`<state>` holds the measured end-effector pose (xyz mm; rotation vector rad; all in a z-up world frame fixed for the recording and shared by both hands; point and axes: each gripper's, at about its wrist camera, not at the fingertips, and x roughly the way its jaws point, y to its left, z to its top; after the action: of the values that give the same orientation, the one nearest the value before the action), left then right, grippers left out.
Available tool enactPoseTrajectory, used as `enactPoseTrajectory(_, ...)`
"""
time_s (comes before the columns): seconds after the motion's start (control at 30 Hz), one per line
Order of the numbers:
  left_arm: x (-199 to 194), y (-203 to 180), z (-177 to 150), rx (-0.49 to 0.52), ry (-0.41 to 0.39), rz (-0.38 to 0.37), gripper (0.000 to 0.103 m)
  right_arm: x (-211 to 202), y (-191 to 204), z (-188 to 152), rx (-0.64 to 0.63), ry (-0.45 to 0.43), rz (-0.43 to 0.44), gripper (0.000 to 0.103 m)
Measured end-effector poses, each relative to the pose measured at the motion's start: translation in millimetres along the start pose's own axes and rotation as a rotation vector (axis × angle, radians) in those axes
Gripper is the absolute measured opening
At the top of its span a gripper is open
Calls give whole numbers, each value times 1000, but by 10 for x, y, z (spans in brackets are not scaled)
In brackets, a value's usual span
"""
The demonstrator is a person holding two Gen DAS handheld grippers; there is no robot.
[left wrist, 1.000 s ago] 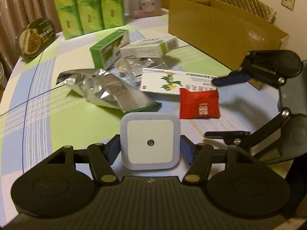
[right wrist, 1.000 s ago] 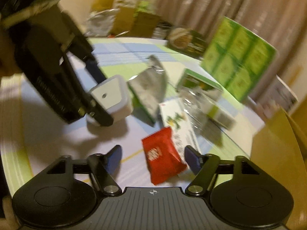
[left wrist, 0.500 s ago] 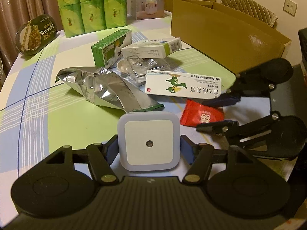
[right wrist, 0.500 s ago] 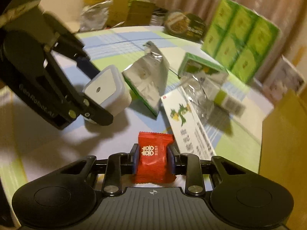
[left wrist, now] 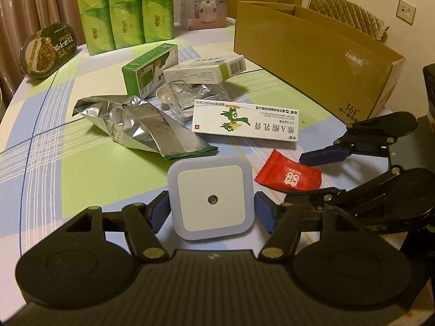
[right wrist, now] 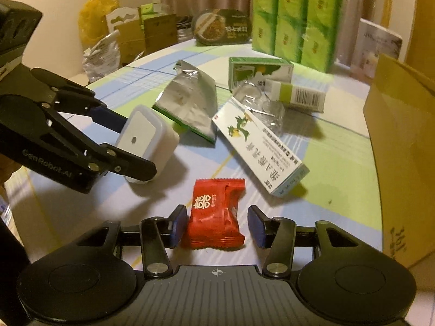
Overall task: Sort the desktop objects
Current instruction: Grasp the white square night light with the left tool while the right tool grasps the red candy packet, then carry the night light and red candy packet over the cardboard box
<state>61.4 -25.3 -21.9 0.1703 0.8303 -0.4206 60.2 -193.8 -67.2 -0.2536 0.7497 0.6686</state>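
Left gripper clamps the square night light between its fingers, lifted clear for sorting. Right gripper straddles the red candy packet on the surface, fingers parted, no real grip.

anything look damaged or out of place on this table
The silver foil pouch lies crumpled and torn open at one end, apparently empty. Beside it, crinkled clear plastic packaging is wedged under the white box and the long carton. Nothing looks spilled.
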Motion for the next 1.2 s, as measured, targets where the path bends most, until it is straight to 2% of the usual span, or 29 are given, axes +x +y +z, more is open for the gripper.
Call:
enactPoseTrajectory(0.2, 77, -3, -3, -1, 17, 2, 63, 16, 9, -1, 28, -21, -21, 45)
enactPoseTrajectory(0.23, 86, -5, -8, 0, 23, 2, 63, 6, 10, -4, 32, -24, -26, 35)
enactPoseTrajectory(0.27, 92, -9, -12, 1, 30, 3, 63, -2, 9, -5, 39, -23, -31, 32)
enactPoseTrajectory(0.37, 72, -20, -3, 4, 34, 9, 62, -39, 20, -3, 61, -22, -44, 29)
enactPoseTrajectory(0.83, -101, -190, 142, 18, -19, -15, 60, -375, 27, 58, 78, -26, -118, 28)
enactPoseTrajectory(1.2, -164, -222, 145, 12, -46, -25, 60, -470, 16, 61, 82, -35, -128, 28)
